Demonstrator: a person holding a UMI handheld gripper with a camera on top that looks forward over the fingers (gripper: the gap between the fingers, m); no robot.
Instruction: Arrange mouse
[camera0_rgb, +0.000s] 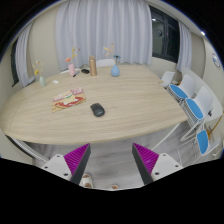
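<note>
A black mouse (97, 109) lies on the light wooden oval table (130, 115), near its middle, to the right of a small board with pink and white items (69, 98). My gripper (112, 160) is open and empty, held well back from the table's near edge. Its two fingers with magenta pads (75, 157) stand wide apart, over the floor below the table edge. The mouse is far beyond the fingers, slightly left of their midline.
Blue and white chairs (192, 103) line the table's right side. At the table's far end stand a blue vase (115, 71), small bottles and a plant (40, 77). White curtains hang behind. A person's feet (86, 181) show on the floor between the fingers.
</note>
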